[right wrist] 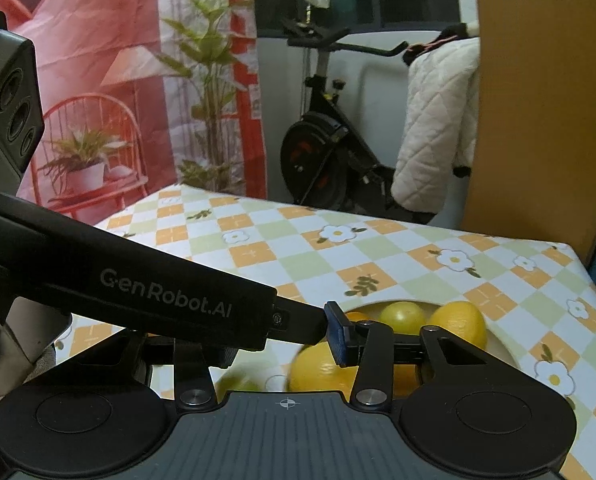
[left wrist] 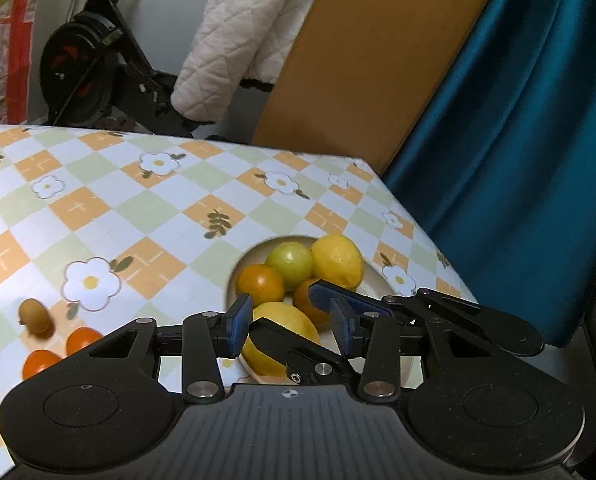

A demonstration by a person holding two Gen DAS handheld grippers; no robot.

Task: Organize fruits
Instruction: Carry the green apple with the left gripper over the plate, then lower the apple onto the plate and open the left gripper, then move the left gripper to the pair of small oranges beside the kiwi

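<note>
On the left of the checked bench (left wrist: 145, 208), a kiwi (left wrist: 35, 316) and two small oranges (left wrist: 57, 350) lay loose, well apart from the plate (left wrist: 382, 280) already heaped with lemons (left wrist: 336, 260), a green fruit (left wrist: 289, 260) and oranges. The left tongs (left wrist: 289, 326) hung wide open and empty above the plate's near lemon (left wrist: 281, 320). The right tongs (right wrist: 281, 340) appeared open too, though the left tool's arm hid one finger, so the width could not be judged. To finish well, the next pick probably called for swinging left, closing gently across a loose fruit's middle and setting it in a gap, not atop the pile. A blurred greenish shape (right wrist: 237, 384) stayed unidentifiable.
</note>
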